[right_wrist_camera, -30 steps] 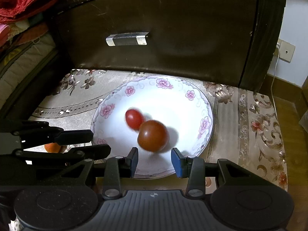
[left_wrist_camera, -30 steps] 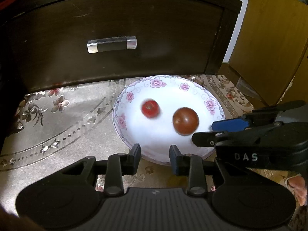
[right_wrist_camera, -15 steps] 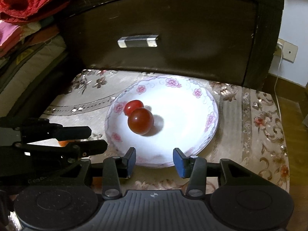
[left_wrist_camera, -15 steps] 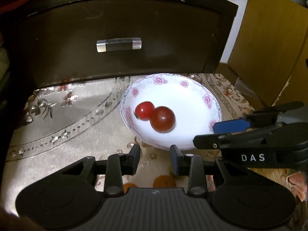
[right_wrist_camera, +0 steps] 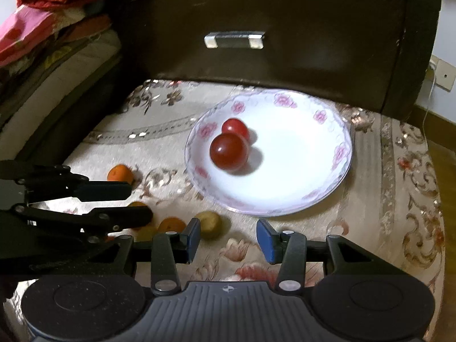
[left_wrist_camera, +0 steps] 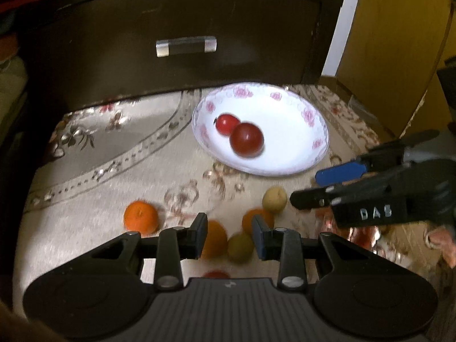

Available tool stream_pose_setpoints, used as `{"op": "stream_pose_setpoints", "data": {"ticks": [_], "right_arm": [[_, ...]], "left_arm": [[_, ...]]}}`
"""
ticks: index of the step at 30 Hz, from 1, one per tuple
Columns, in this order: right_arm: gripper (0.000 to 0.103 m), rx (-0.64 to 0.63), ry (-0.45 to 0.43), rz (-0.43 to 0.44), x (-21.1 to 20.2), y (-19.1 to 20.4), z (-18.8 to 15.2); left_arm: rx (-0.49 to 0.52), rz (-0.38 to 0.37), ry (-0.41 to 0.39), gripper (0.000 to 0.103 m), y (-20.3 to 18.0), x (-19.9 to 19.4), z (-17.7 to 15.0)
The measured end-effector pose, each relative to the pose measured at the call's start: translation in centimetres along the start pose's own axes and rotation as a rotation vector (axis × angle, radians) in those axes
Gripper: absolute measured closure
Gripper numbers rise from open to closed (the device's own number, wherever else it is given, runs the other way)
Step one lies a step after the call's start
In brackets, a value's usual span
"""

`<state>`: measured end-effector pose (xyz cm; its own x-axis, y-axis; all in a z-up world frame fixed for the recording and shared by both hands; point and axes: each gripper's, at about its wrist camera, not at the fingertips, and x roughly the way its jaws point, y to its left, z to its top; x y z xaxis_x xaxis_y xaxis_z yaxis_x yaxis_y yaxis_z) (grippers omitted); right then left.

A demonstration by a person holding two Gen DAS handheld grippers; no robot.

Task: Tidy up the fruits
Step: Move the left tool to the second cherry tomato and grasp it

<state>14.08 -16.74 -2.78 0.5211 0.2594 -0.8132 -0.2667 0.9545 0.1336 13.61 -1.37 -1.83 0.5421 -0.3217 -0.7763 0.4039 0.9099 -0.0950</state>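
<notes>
Hovering left gripper [left_wrist_camera: 229,238] and right gripper [right_wrist_camera: 228,240], jaws apart, empty

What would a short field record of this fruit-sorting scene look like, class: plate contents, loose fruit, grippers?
plate: white, pink flower rim
on plate: large tomato touching small tomato
loose on cloth: oranges, yellowish fruits
left gripper: open, empty, above loose fruit
right gripper: open, empty
behind plate: dark drawer

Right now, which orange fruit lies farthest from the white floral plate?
The round orange fruit alone at far left; the other two oranges huddle beside the yellow-green fruits.
</notes>
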Motion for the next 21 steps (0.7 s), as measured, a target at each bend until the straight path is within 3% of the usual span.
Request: {"op": "stream_pose_setpoints", "data": {"ticks": [21], "right_arm": [[0.062,-0.021,0.051,0.005,2.1,0.8,-0.1]], "left_arm": [[0.068,0.030,0.077,0.060,0.2,0.3,-3.5]]}}
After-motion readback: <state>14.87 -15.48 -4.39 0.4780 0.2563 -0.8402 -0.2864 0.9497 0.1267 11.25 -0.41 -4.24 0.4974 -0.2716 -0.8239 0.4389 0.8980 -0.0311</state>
